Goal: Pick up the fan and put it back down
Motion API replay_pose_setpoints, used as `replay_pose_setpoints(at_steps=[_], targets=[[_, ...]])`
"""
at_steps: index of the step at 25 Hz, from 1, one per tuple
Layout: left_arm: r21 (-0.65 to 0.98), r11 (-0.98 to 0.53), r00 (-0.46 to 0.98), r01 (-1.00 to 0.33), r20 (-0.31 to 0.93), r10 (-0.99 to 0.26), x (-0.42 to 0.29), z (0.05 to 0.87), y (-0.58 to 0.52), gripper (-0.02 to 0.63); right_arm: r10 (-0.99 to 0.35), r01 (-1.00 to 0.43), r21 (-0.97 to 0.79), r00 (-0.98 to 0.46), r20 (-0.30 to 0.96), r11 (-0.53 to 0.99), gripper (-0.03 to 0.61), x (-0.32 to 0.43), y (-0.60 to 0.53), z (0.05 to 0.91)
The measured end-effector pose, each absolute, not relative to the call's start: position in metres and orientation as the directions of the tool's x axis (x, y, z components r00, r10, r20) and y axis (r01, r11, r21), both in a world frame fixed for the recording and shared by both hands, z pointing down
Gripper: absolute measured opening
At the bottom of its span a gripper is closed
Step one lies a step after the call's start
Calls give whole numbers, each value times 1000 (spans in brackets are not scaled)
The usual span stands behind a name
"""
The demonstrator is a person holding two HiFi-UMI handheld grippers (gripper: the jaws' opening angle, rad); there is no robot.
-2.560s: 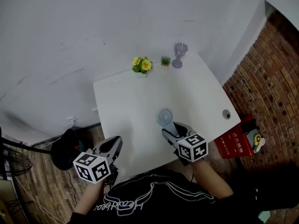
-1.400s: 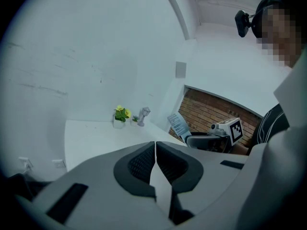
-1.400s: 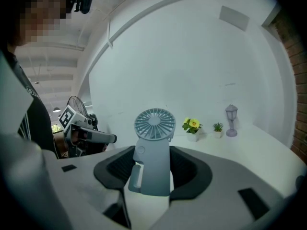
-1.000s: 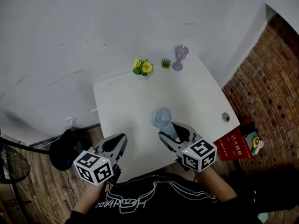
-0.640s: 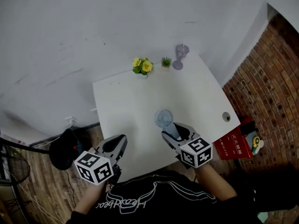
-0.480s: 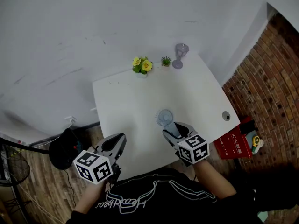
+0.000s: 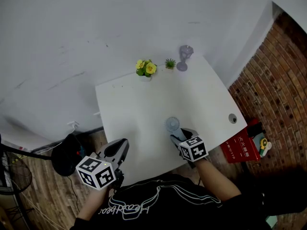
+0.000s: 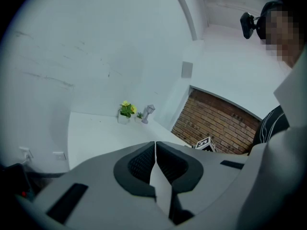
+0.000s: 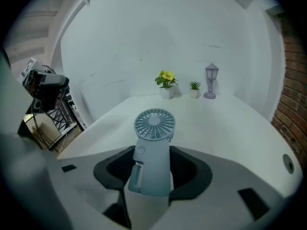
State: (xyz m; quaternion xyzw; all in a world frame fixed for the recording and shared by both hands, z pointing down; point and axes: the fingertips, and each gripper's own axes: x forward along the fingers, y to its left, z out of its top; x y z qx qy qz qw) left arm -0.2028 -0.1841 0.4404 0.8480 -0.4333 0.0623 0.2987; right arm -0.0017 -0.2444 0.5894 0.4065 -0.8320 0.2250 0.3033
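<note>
A small pale-blue handheld fan (image 9: pixel 153 147) with a round grille head (image 7: pixel 172 125) sits between the pads of my right gripper (image 9: pixel 154 174), which is shut on its handle. In the head view the right gripper (image 7: pixel 184 139) is low over the near part of the white table (image 7: pixel 139 114), with the fan's head pointing away from me. Whether the fan touches the tabletop I cannot tell. My left gripper (image 8: pixel 156 164) is shut with nothing in it. In the head view this left gripper (image 7: pixel 116 152) hangs beyond the table's near left corner.
At the table's far edge stand a yellow flower pot (image 7: pixel 145 68), a tiny green plant (image 7: pixel 170 63) and a small lavender lantern (image 7: pixel 184 56). A cable hole (image 7: pixel 232 118) sits by the right edge. A red box (image 7: pixel 242 145) and brick wall (image 7: pixel 276 75) lie right; a black fan base (image 7: pixel 67 153) stands on the floor left.
My right gripper has come down toward the table with the fan, which now looks smaller and lower in the head view. The left gripper has stayed where it was.
</note>
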Motion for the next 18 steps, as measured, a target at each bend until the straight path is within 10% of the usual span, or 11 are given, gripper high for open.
replay_pose_setpoints(at_steps=[18], targets=[[452, -410, 592, -792, 404, -698, -210, 453, -180, 35, -527, -821, -37, -400, 750, 570, 221, 5, -246, 625]])
